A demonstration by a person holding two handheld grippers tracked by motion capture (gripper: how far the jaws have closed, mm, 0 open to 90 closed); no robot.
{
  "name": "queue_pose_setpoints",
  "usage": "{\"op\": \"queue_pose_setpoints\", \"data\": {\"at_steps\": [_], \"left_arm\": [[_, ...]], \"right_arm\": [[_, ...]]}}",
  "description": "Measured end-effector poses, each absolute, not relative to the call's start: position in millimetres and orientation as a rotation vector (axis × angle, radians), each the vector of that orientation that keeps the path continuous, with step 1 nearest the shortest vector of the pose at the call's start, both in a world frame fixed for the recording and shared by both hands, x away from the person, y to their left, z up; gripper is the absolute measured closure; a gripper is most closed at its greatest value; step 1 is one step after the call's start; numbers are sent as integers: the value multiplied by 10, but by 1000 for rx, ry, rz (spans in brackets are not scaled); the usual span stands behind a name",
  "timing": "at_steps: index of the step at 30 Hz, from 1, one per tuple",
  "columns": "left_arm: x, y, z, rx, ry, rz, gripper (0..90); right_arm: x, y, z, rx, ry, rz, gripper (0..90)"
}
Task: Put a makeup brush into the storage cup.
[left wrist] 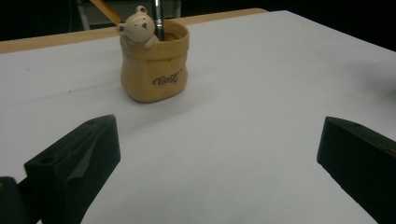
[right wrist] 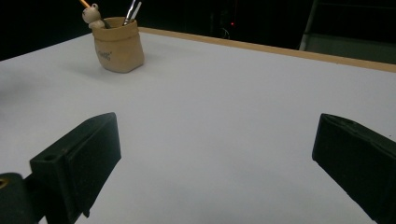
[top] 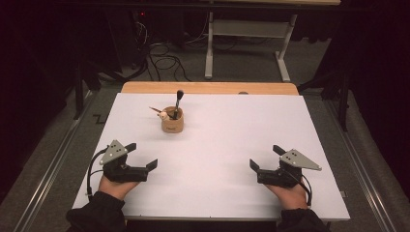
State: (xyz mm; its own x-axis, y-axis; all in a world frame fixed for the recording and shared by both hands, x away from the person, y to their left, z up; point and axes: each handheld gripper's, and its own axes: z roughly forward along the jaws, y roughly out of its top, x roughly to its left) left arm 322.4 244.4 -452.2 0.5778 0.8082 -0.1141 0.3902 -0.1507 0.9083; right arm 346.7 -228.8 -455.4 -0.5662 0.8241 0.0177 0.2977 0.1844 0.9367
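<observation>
Your left gripper point(top: 144, 155) rests low on the near left part of the white surface point(top: 232, 145), held in your left hand point(top: 115, 186), with its jaws spread wide apart and nothing between them. Your right gripper point(top: 263, 157) sits at the near right, held in your right hand point(top: 291, 195), its jaws just as wide apart and bare. The two are well apart from each other, each with its jaws turned inward and forward toward the middle of the surface.

Beyond your left gripper, toward the far side, stands a tan sack-shaped pen holder point(top: 172, 121), upright, well apart from both grippers. In your left gripper view the pen holder point(left wrist: 154, 63) shows dark lettering on its front and a small bear figure point(left wrist: 138, 31) leaning over its rim. A black-tipped brush point(top: 178, 102) stands upright in the pen holder and rises above the rim; an orange pencil point(top: 155, 109) leans out of it to the left.

In your right gripper view the pen holder point(right wrist: 118, 45) stands far off at the upper left, with the bear figure on its left rim. A bare wooden edge point(top: 208, 87) runs along the far side of the surface.
</observation>
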Motion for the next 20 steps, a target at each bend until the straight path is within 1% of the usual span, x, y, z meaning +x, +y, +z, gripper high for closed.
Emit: {"op": "queue_pose_setpoints", "data": {"at_steps": [3,6,14,20], "left_arm": [[3195,2382,-4558,1810,959,521,0],[3221,2357,-4573,1814,951,514,0],[3234,2437,-4565,1777,970,510,0],[3228,2428,-4560,1774,969,527,0]], "right_arm": [[3464,-2283,-4555,1047,1960,1374,19],[3467,-2275,-4561,1046,1961,1369,17],[3475,-2263,-4575,1057,1964,1355,17],[3466,-2273,-4570,1060,1958,1359,17]]}}
